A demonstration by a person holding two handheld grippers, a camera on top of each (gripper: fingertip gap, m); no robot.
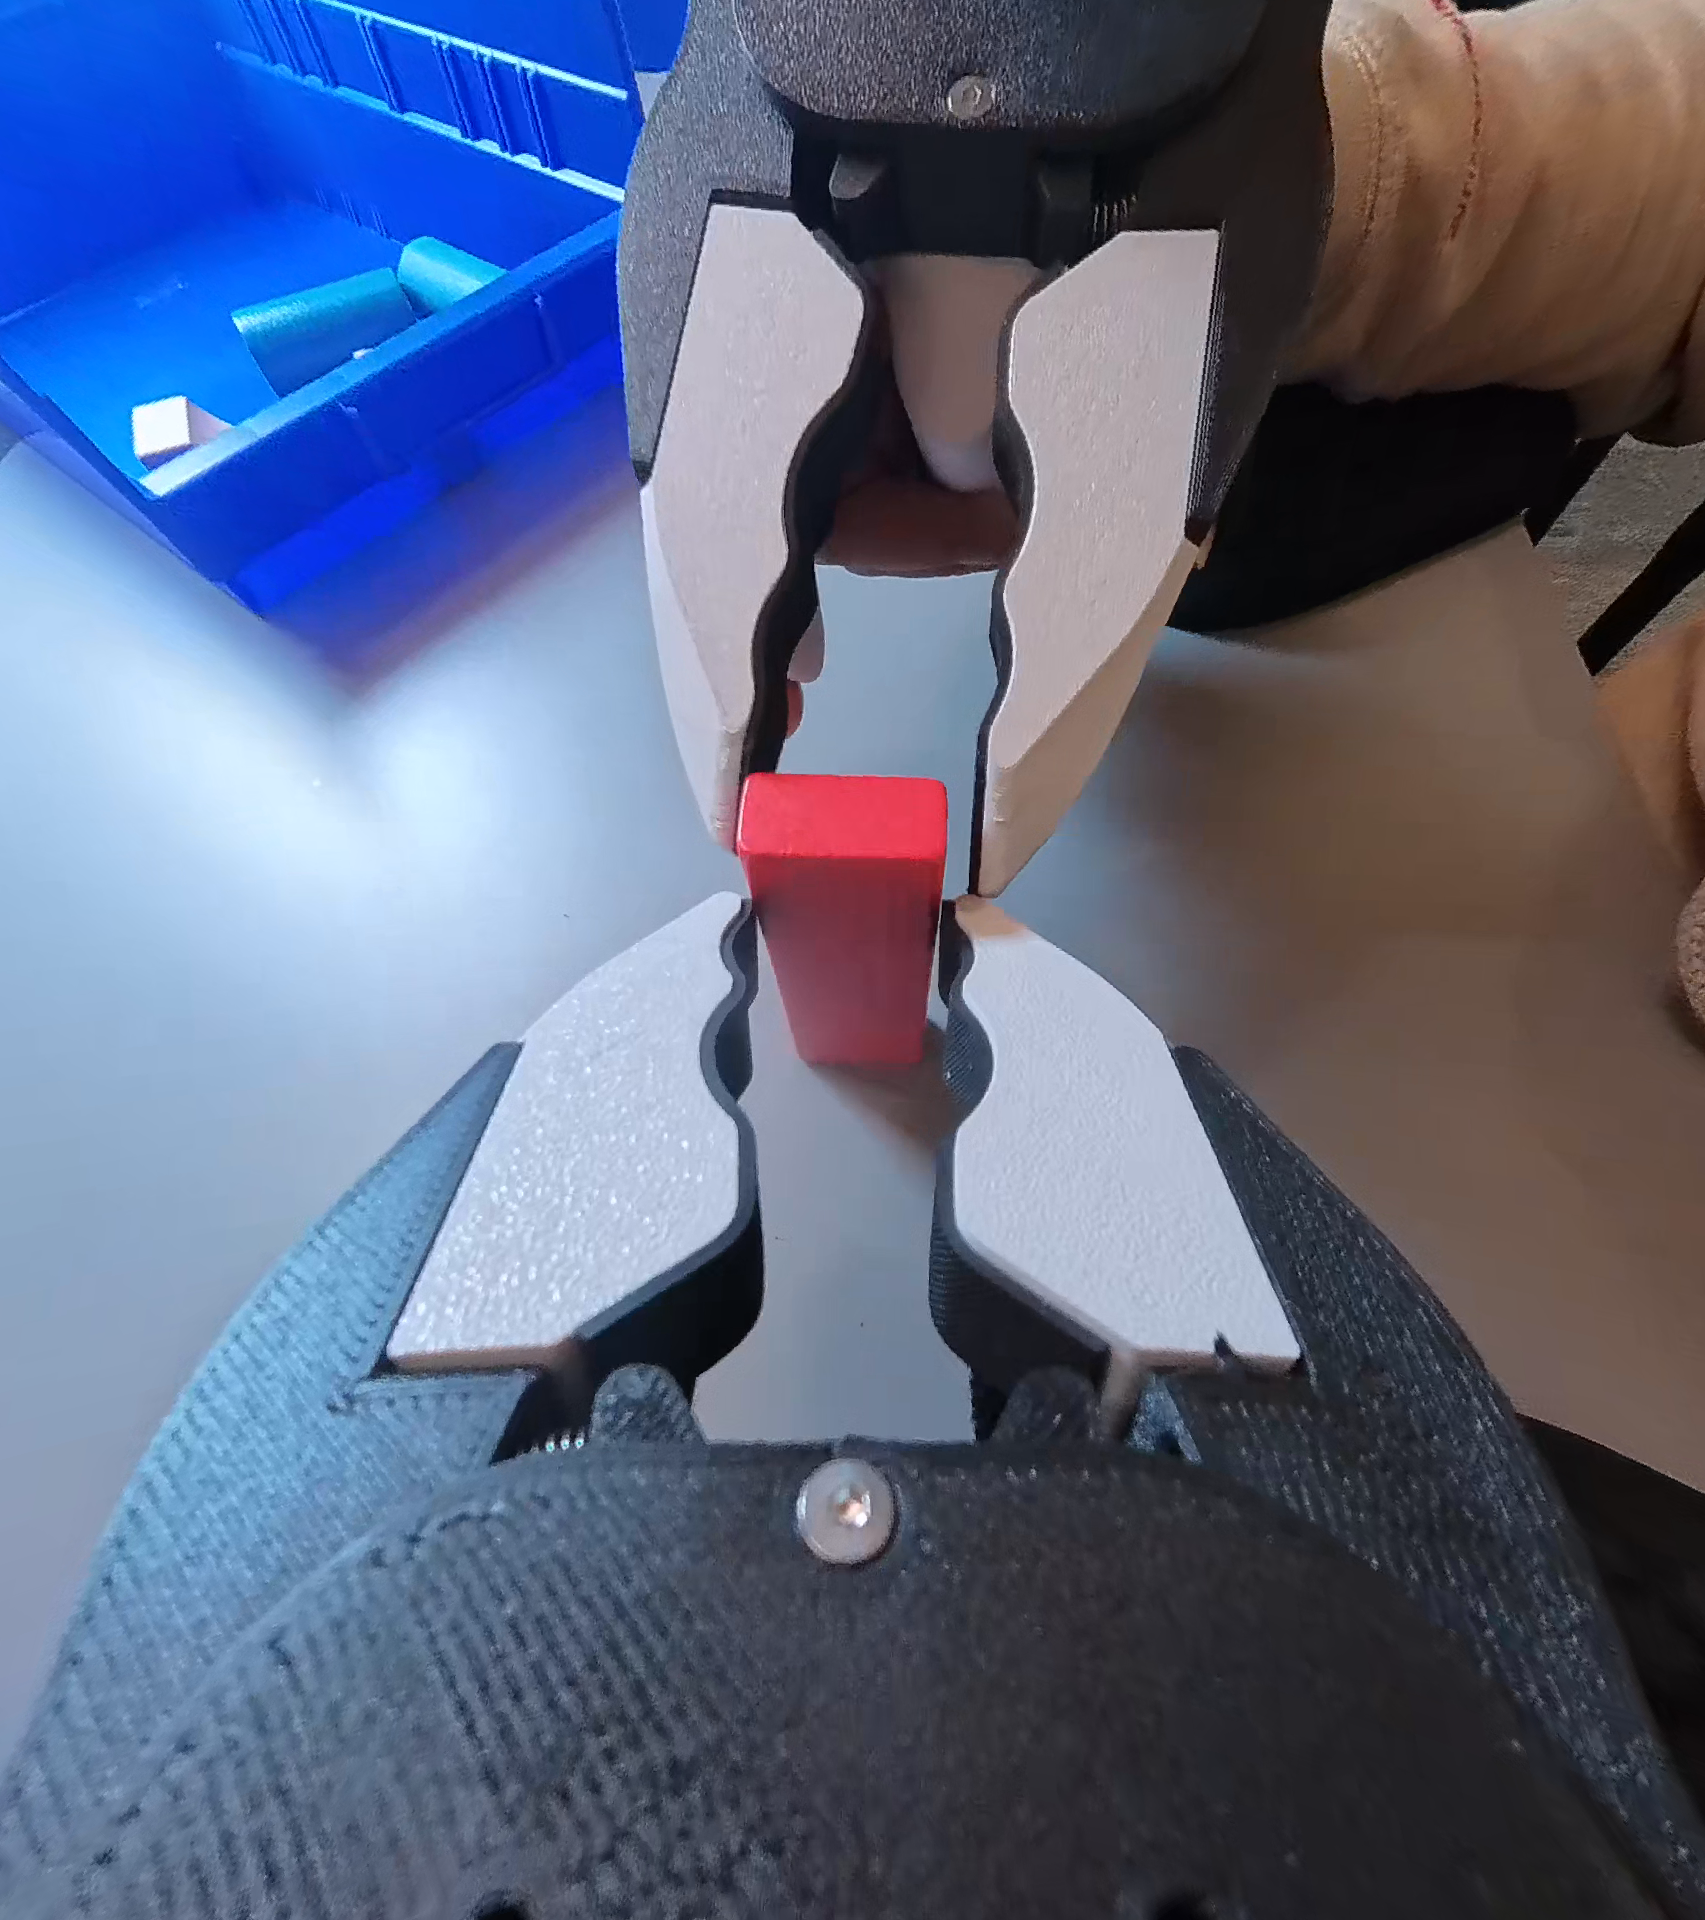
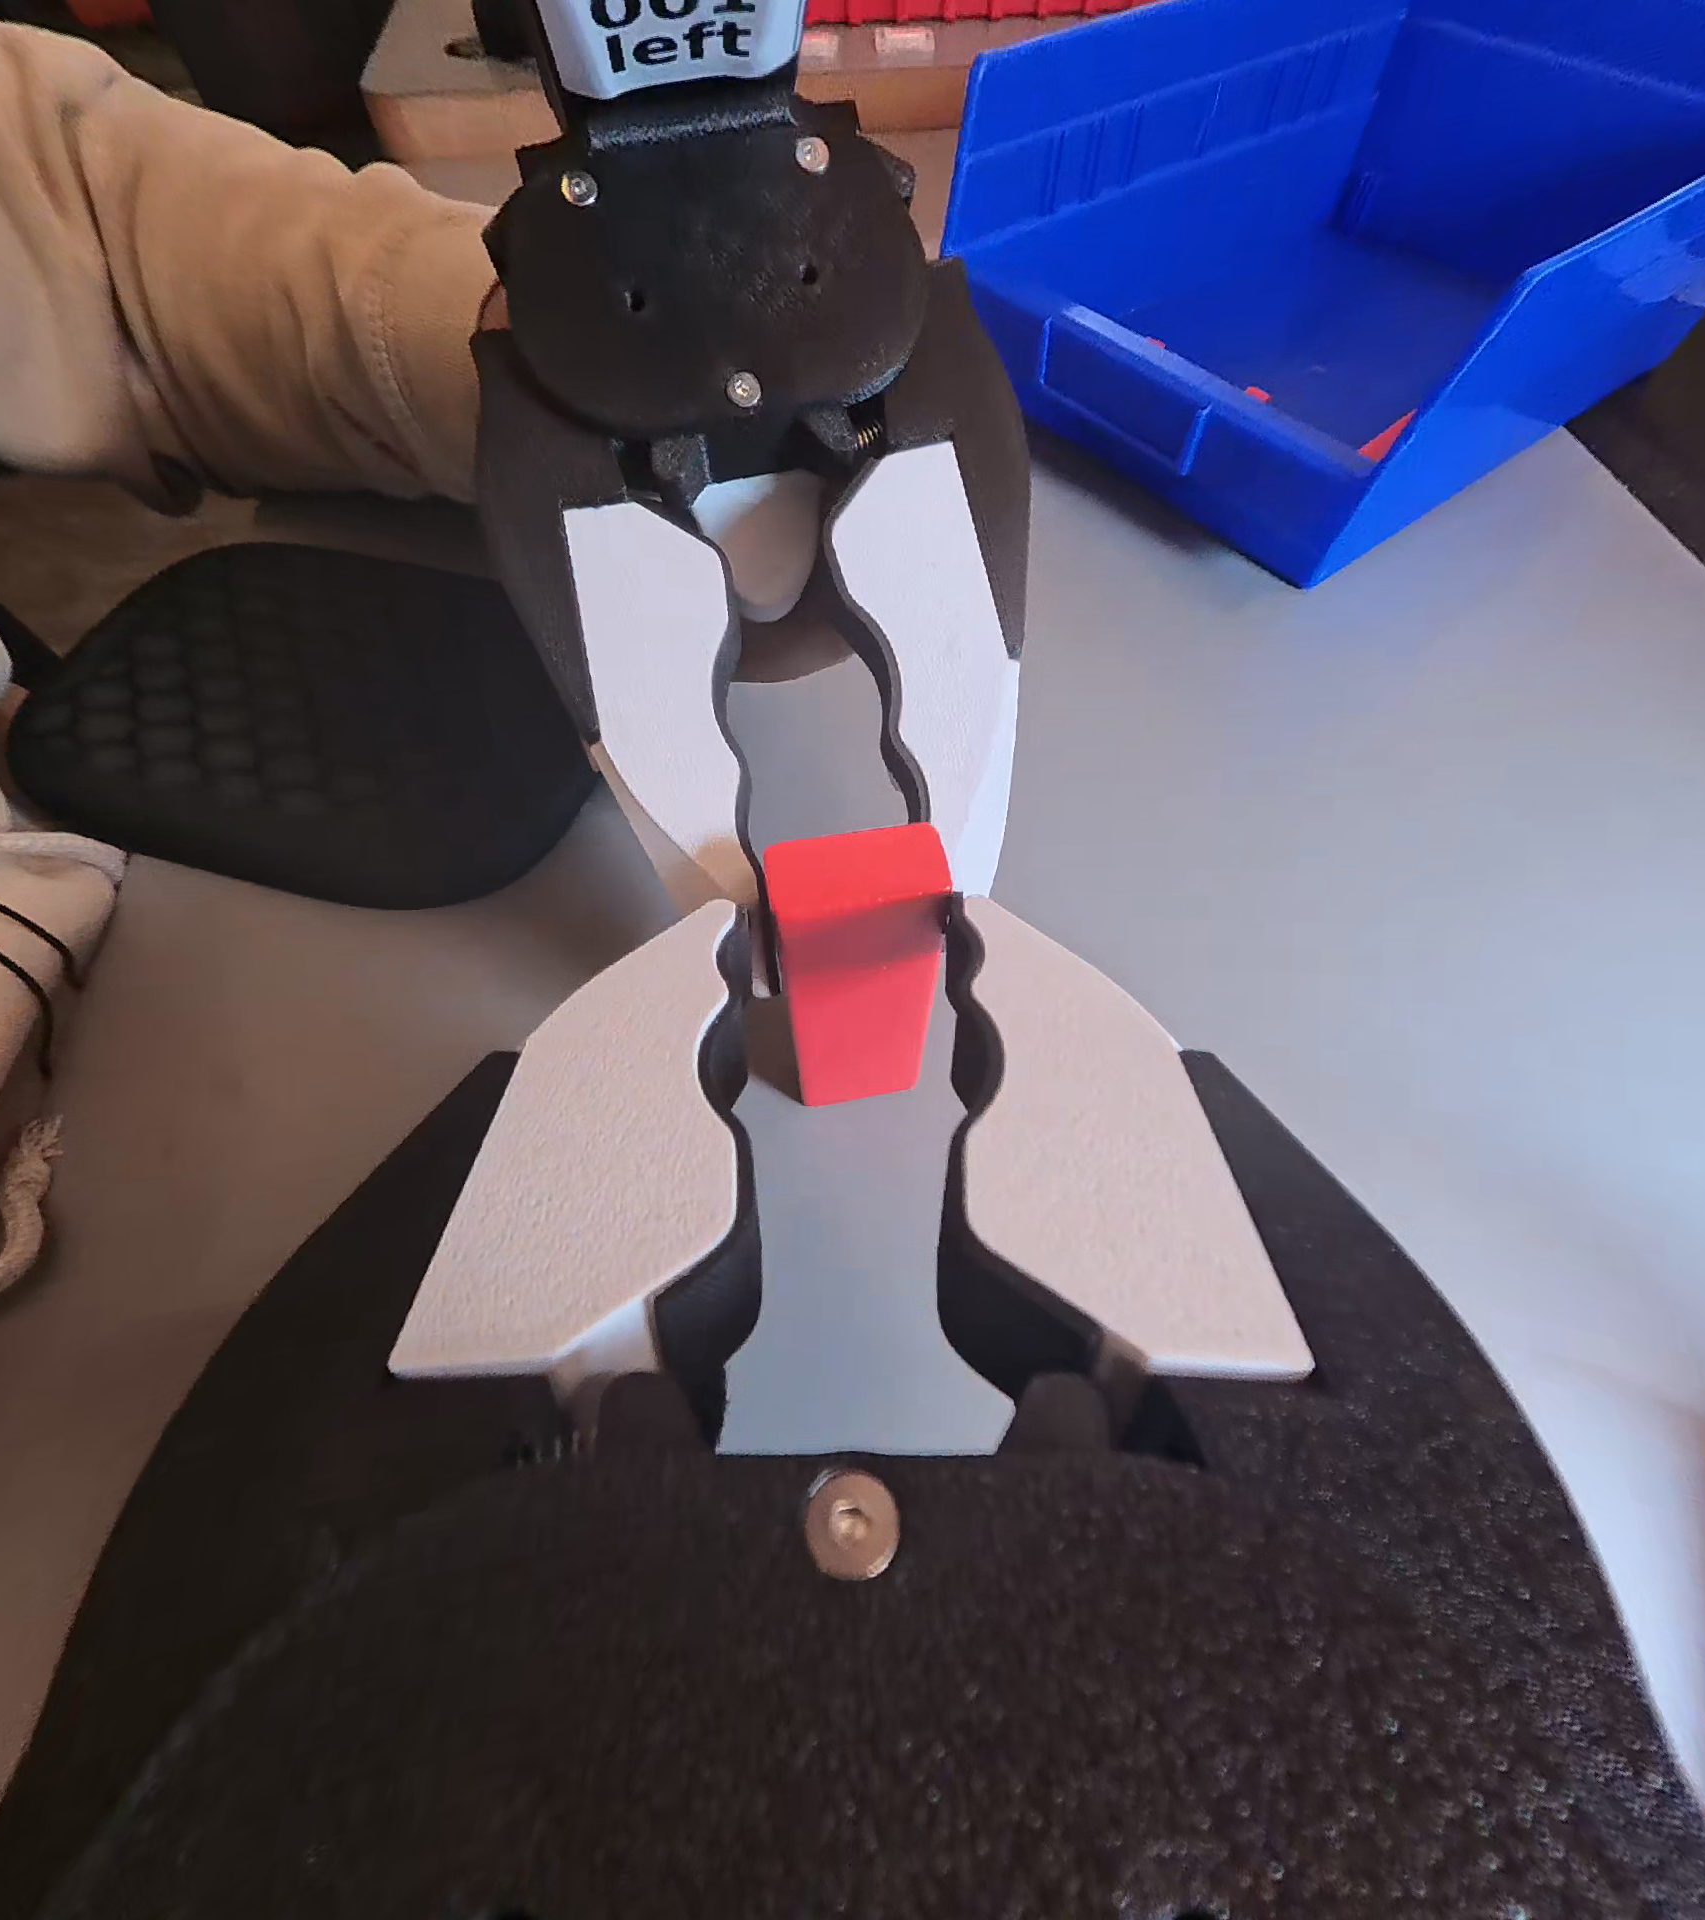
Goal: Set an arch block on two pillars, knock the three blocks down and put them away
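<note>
The block [image 1: 843,914] stands upright on the worktop [image 1: 256,935]. The left tool [image 1: 843,914] and right tool [image 1: 853,831] meet it from opposite sides. The bin [image 1: 391,499] lies well apart from the block, cylinders [image 1: 328,322] inside.

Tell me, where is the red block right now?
The red block stands upright on the grey table, mid-frame in both wrist views, between the tips of the left gripper and right gripper, which face each other.
</note>
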